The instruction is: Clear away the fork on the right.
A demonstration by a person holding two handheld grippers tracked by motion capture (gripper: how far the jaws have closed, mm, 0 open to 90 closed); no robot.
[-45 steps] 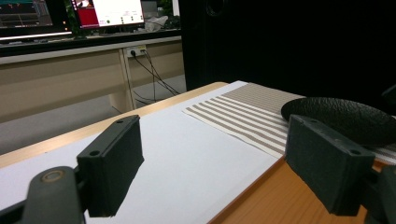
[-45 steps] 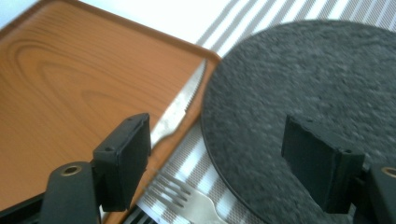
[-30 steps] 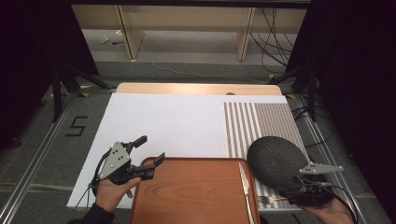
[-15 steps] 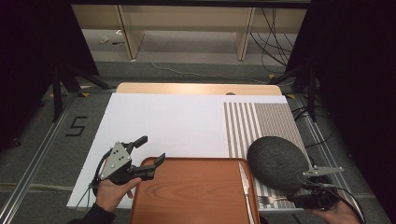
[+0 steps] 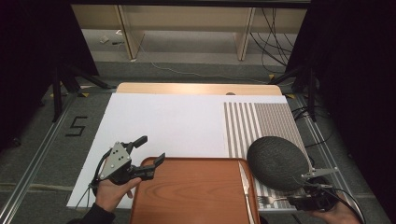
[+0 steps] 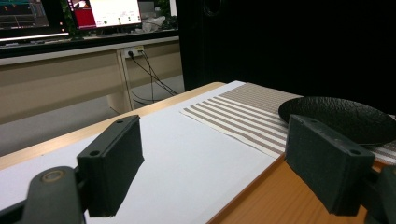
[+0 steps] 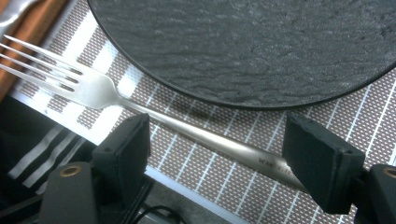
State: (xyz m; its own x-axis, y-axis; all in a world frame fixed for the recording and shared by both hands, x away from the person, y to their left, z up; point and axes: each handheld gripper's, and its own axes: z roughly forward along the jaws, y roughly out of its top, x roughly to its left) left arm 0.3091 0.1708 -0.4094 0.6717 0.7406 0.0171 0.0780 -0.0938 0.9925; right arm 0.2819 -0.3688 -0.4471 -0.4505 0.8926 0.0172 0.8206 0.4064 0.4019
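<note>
A silver fork (image 7: 154,116) lies flat on the striped placemat (image 7: 327,116), its tines pointing at the wooden tray (image 5: 191,191). Its handle runs slantwise between the jaws of my right gripper (image 7: 219,154), which stand wide apart without pressing on it. In the high view, the right gripper (image 5: 293,201) sits at the table's near right corner beside the fork (image 5: 271,200). Just beyond the fork rests a dark textured plate (image 5: 278,163) (image 7: 247,46). My left gripper (image 5: 152,150) hovers open at the tray's near left corner, its jaws (image 6: 205,172) holding nothing.
A knife (image 5: 244,186) lies along the tray's right edge. A white board (image 5: 168,123) covers the table, with the placemat (image 5: 266,121) on its right. The left gripper view shows the plate (image 6: 336,116) on the placemat (image 6: 233,112). Cables lie on the floor beyond.
My right gripper has slipped slightly back toward the table's near edge. The left gripper, plate and tray have not moved.
</note>
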